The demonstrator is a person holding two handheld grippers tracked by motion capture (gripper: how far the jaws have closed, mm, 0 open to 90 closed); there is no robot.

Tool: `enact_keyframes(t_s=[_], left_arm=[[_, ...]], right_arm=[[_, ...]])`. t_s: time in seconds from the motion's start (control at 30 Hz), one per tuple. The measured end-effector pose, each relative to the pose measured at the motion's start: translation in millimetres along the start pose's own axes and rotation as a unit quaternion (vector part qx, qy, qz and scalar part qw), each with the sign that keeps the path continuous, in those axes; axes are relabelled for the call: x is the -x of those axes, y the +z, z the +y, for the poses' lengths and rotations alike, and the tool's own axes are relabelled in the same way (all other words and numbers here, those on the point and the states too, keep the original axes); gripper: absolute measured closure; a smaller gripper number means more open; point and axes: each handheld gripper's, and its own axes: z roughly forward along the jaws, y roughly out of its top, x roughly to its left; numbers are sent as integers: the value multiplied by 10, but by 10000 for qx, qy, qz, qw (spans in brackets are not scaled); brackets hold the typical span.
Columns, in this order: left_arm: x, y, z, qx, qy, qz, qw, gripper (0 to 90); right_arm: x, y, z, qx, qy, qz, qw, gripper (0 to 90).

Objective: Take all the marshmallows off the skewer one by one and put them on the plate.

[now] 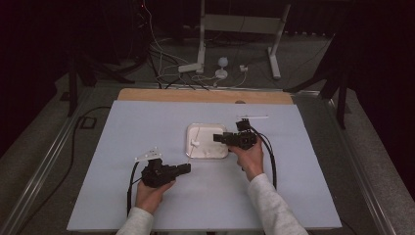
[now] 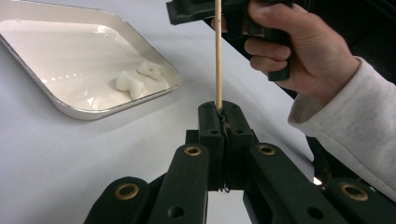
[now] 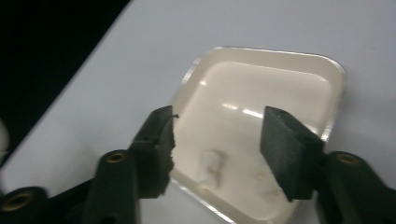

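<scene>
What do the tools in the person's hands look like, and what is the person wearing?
Both the left tool and the right tool are black, with two chunky jaws and brass-coloured rivets at the joints. Each carries a pale grey three-cornered plate on top and trails a black cable. The person wears light grey long sleeves.

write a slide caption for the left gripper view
Left gripper clamps an upright wooden skewer beside a white tray.

Left gripper low, jaws clamped together, pointing right. Right gripper points left, jaws parted, gap between the pads.
</scene>
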Motion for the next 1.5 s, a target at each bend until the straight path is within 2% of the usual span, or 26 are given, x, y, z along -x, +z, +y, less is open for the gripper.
enact_keyframes(t_s=[0.03, 0.07, 0.13, 0.3, 0.6, 0.73, 0.9, 1.1, 1.27, 1.4, 1.5], left_arm=[[-1, -1, 1, 5, 2, 3, 10000, 900], [-1, -3, 1, 10, 0, -1, 10000, 900], [-1, -4, 2, 20, -15, 5, 10000, 900], [-7, -8, 3, 38, -40, 32, 10000, 900], [-15, 3, 4, 47, -56, 49, 10000, 900], [-11, 10, 4, 54, -52, 46, 10000, 900], [-6, 13, 5, 59, -54, 41, 10000, 900], [-6, 11, 6, 76, -63, 35, 9999, 900], [-3, 8, 8, 90, -60, 25, 9999, 900], [-1, 8, 8, 94, -54, 2, 9999, 900], [4, 11, 7, 90, -49, -6, 9999, 900]], right_arm=[[-33, -33, 3, 52, 11, 117, 9999, 366], [-33, -33, 3, 52, 11, 117, 9999, 366], [-89, -73, 3, 81, -36, 276, 9996, 319], [-156, -127, 1, 159, -59, 512, 9985, 284], [-348, -191, -29, 163, -226, 995, 9946, 276], [-448, -177, -53, 138, -279, 1231, 9919, 275], [-563, -124, -88, 84, -405, 1415, 9891, 267], [-649, -46, -118, -5, -472, 1507, 9875, 271], [-705, 26, -146, -129, -542, 1516, 9869, 324], [-737, 80, -166, -195, -552, 1545, 9863, 450], [-732, 96, -159, -168, -400, 1603, 9861, 553]])
